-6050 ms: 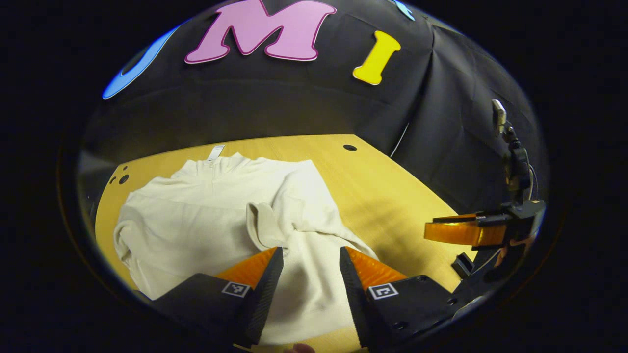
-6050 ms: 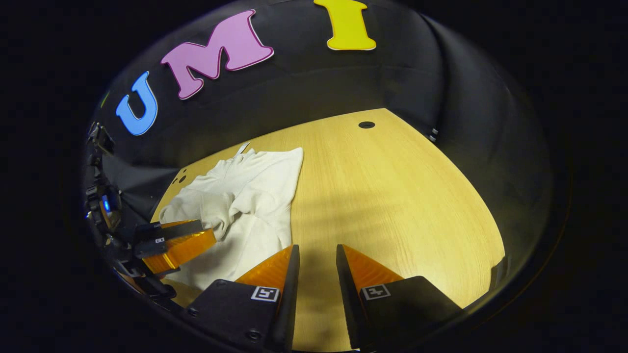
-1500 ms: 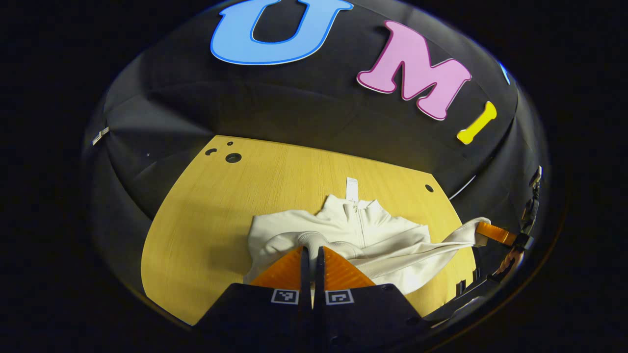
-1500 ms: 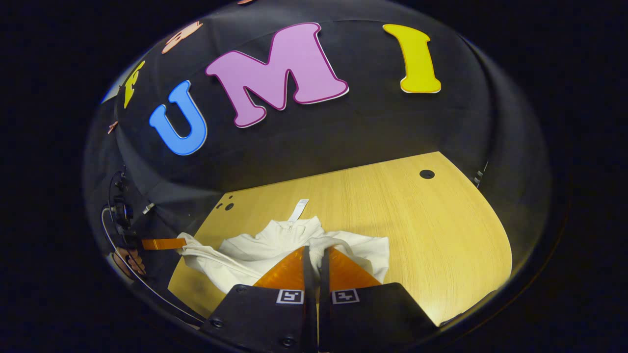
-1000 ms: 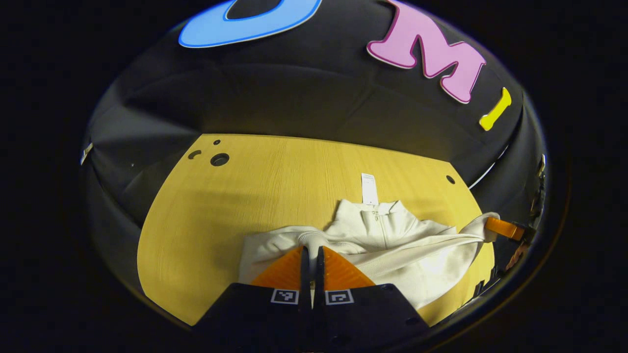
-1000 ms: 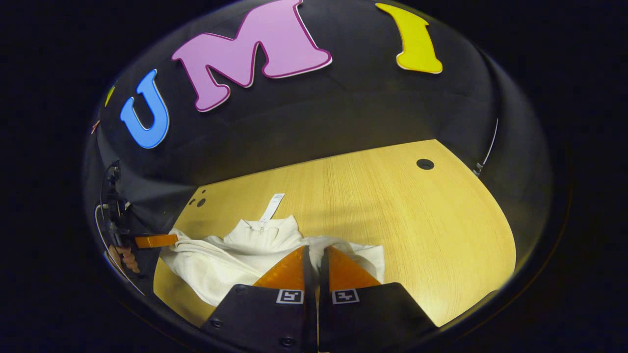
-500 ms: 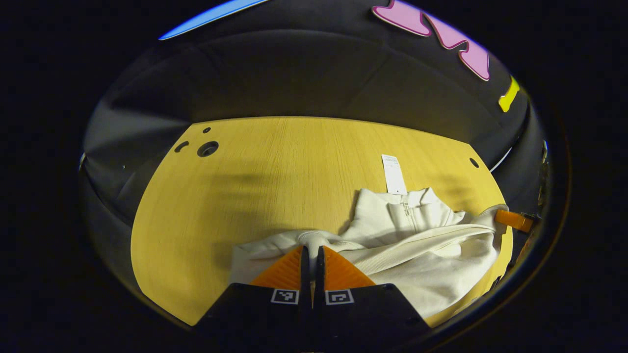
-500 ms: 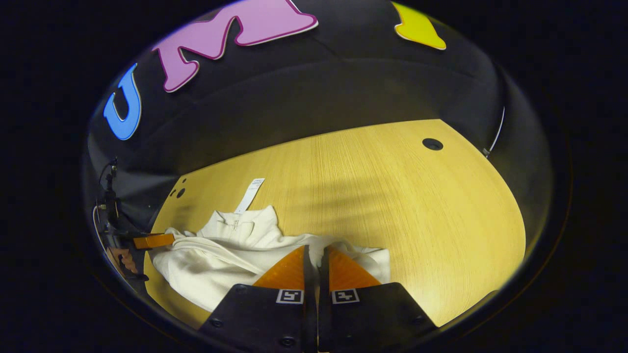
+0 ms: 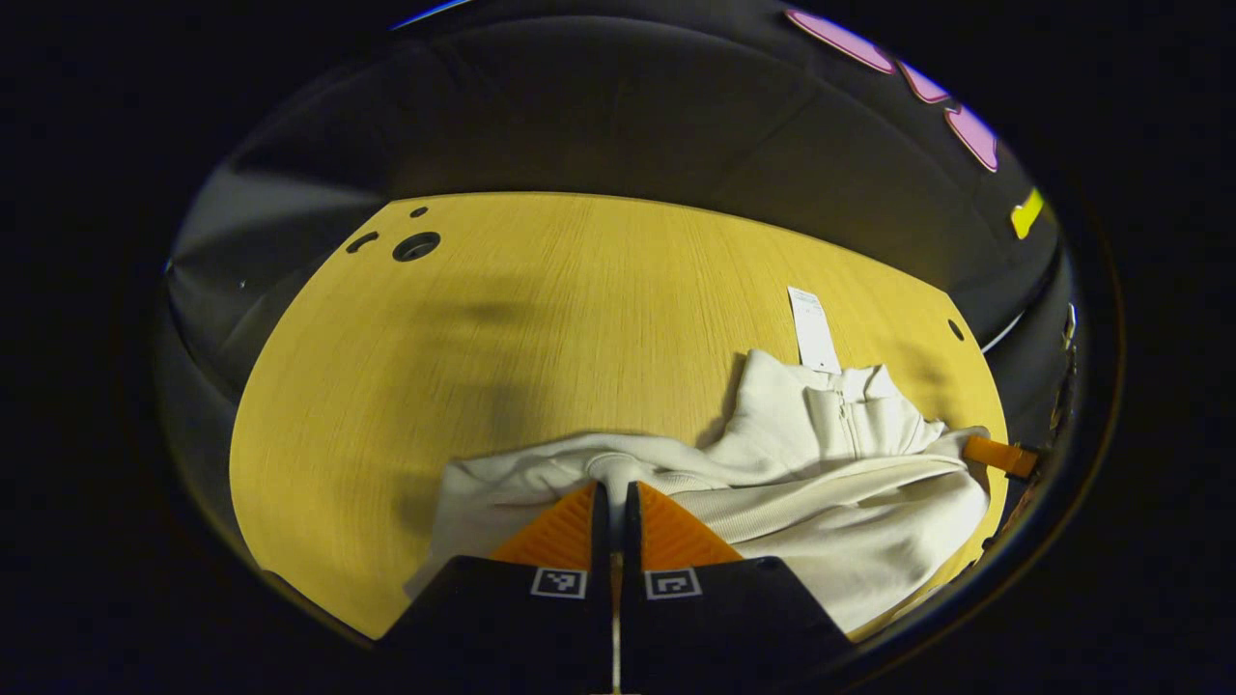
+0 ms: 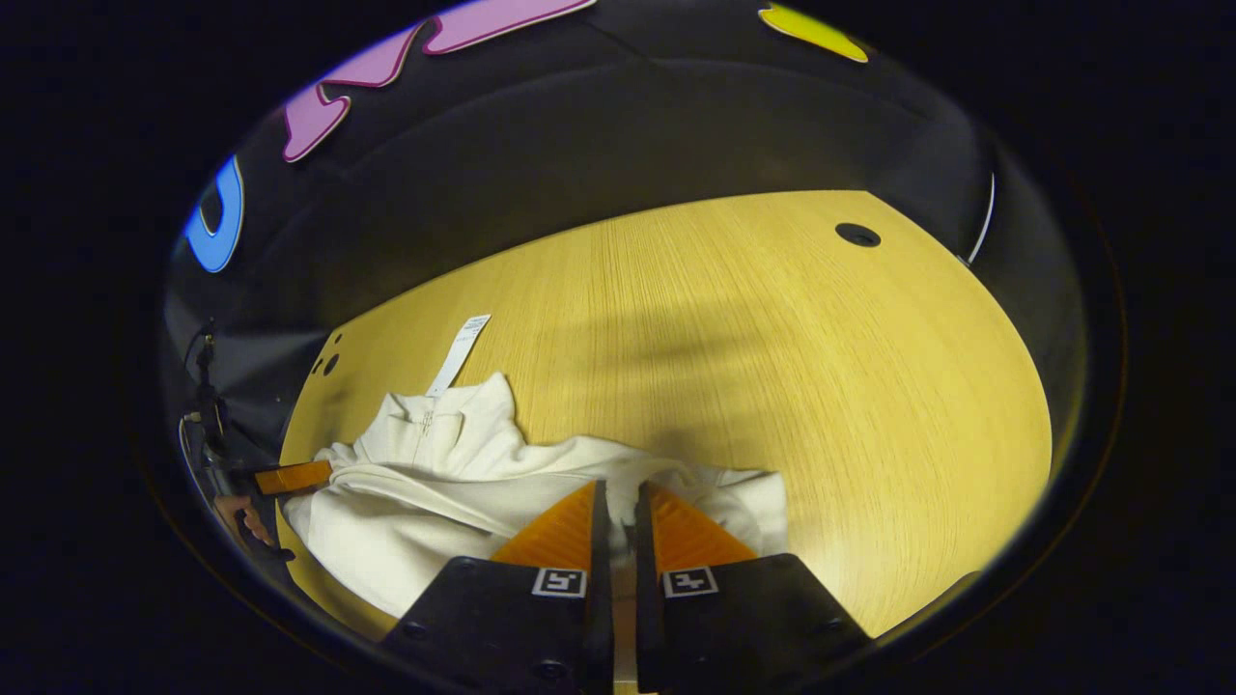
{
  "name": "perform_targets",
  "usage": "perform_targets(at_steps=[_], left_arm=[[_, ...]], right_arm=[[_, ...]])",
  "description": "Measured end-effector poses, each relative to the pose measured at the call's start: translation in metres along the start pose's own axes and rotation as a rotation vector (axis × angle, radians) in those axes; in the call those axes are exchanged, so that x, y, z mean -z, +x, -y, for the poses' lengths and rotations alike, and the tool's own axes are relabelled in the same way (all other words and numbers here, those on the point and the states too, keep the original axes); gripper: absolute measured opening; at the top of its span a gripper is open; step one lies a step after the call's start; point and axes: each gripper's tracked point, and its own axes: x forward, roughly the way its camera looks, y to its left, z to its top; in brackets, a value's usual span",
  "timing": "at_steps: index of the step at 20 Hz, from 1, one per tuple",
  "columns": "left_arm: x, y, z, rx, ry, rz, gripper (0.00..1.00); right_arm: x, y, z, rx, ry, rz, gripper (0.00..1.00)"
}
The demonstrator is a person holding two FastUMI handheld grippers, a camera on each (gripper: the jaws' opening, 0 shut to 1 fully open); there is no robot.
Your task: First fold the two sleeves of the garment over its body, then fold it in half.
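Left gripper point(image 9: 612, 490) is pinched tight on a bunched edge of the cream garment point(image 9: 830, 502), both fingers pressed on the cloth with barely a gap between them, pointing forward and down over the table point(image 9: 541, 319). Right gripper point(image 10: 615, 490) is clamped the same way on another edge of the garment point(image 10: 406, 521), fingers nearly together, fabric puckered at the tips. Each gripper also shows far off at the rim of the other's view, holding the opposite end, with a hand point(image 10: 253, 523) just below the left one in the right gripper view. Cloth hangs stretched between the two grips, a ribbed band running across it. Collar with its short zip point(image 9: 846, 410) lies flat on the wooden top, a white tag point(image 9: 813, 328) sticking out past it. Round holes point(image 9: 415, 246) sit near the far table corner.
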Motion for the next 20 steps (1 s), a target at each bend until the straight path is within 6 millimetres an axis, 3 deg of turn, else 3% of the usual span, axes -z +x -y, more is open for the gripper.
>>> perform_targets(at_steps=[4,5,6,8,10,11,12,15,16,17,18,19,20], left_arm=[[0.000,-0.003,0.001,0.004,0.044,0.004,0.16],[0.001,-0.005,0.000,0.005,0.051,0.001,0.21],[0.001,-0.007,0.000,0.003,0.059,-0.003,0.24],[-0.004,-0.013,-0.009,-0.040,0.095,0.016,0.34],[-0.014,-0.021,-0.014,-0.074,0.128,0.072,0.61],[-0.016,-0.025,-0.014,-0.074,0.133,0.079,0.74],[-0.014,-0.030,-0.013,-0.073,0.136,0.085,0.77],[-0.014,-0.046,-0.012,-0.068,0.139,0.113,0.82],[-0.013,-0.053,-0.007,-0.049,0.137,0.121,0.82],[-0.010,-0.059,-0.001,-0.017,0.135,0.128,0.83],[-0.008,-0.067,0.003,-0.003,0.139,0.134,0.83],[-0.007,-0.075,0.004,0.001,0.145,0.144,0.83],[-0.006,-0.084,0.006,0.005,0.146,0.155,0.83]], right_arm=[[0.000,-0.001,-0.004,-0.024,0.039,-0.010,0.25],[0.001,-0.003,-0.005,-0.031,0.046,-0.014,0.35],[0.001,-0.005,-0.004,-0.031,0.047,-0.017,0.52],[-0.001,-0.011,0.000,-0.023,0.043,-0.010,0.56],[-0.006,-0.020,0.003,-0.005,0.039,0.013,0.66],[-0.009,-0.028,0.005,-0.001,0.042,0.029,0.62],[-0.011,-0.035,0.006,0.004,0.048,0.044,0.78],[-0.018,-0.058,0.008,0.003,0.055,0.089,0.80],[-0.018,-0.066,0.007,0.001,0.055,0.102,0.90],[-0.020,-0.075,0.005,-0.008,0.061,0.115,0.82],[-0.020,-0.084,0.000,-0.027,0.073,0.126,0.90],[-0.020,-0.093,-0.005,-0.042,0.084,0.138,0.82],[-0.019,-0.103,-0.010,-0.055,0.086,0.151,0.82]])
